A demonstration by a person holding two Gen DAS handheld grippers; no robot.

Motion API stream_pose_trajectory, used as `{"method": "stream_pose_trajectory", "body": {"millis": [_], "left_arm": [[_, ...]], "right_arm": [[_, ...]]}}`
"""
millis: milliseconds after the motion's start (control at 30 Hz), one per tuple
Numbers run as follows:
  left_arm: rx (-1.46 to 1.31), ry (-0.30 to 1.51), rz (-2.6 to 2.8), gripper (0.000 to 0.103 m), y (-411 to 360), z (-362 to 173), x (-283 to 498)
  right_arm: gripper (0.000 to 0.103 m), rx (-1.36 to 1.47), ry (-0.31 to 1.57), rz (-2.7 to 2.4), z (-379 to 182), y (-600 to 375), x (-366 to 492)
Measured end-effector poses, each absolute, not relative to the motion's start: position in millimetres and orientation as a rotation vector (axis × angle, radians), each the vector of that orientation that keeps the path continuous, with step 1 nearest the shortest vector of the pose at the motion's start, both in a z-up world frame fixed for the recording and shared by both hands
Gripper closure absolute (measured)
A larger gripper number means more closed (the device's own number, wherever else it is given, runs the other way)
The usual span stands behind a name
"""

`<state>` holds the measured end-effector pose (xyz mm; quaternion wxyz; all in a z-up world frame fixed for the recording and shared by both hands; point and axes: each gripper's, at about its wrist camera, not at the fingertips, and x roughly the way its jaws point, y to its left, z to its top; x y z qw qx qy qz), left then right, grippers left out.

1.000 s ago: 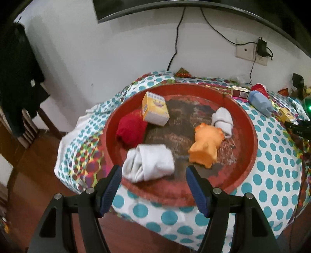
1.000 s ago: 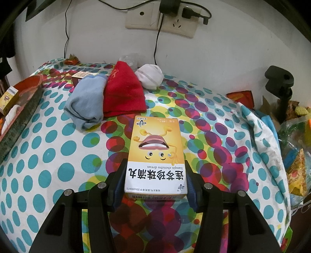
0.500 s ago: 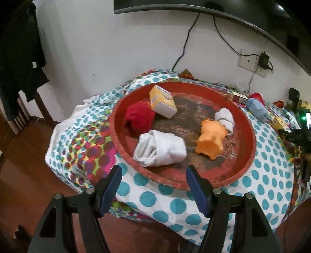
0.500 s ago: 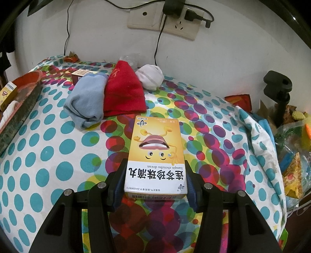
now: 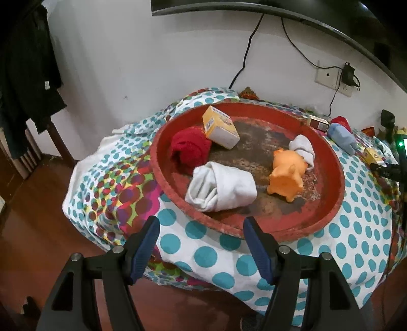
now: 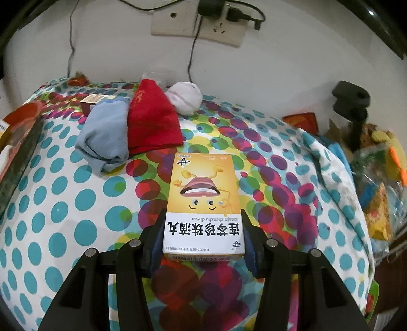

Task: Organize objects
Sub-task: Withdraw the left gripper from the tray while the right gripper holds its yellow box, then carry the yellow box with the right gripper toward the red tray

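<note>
A round red tray (image 5: 328, 214) sits on the polka-dot cloth and holds a red sock ball (image 5: 189, 149), a yellow box (image 5: 220, 127), a white sock roll (image 5: 221, 188), an orange toy pig (image 5: 287, 175) and a small white sock (image 5: 302, 147). My left gripper (image 5: 201, 226) is open and empty, held back off the tray's near rim. My right gripper (image 6: 203, 224) is shut on a yellow medicine box (image 6: 203, 201) above the cloth. Beyond it lie a blue sock (image 6: 104, 137), a red sock (image 6: 152, 122) and a white sock ball (image 6: 185, 98).
The tray's edge (image 6: 17, 142) shows at the left of the right wrist view. A small box (image 6: 92, 100) lies behind the blue sock. A black clamp stand (image 6: 352, 107) and bags of clutter (image 6: 381, 183) stand at the right. Wall sockets and cables (image 6: 198, 23) are behind. Wooden floor (image 5: 38, 229) lies below.
My left gripper has pulled back and risen away from the tray, so more floor and cloth show. My right gripper still holds the medicine box, nearly still.
</note>
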<state>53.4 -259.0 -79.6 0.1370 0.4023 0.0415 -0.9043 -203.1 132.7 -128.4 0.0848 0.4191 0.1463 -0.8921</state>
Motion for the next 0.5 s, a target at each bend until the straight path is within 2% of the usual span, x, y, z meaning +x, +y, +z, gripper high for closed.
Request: {"method": "stream_pose_trajectory", "body": {"millis": [233, 333, 500], "left_arm": [[1.178, 0.047, -2.617, 0.033, -253.4, -82.1, 52.9], [1.161, 0.062, -2.635, 0.033, -251.6, -77.5, 55.2], [1.155, 0.090, -2.633, 0.033, -251.8, -74.8, 56.5]], "right_arm": [[0.055, 1.254, 0.372, -2.665, -124.7, 119.9, -181.5], [0.055, 1.243, 0.310, -2.666, -123.7, 116.4, -171.6], [0.055, 1.216, 0.308, -2.631, -116.7, 102.8, -155.6]]}}
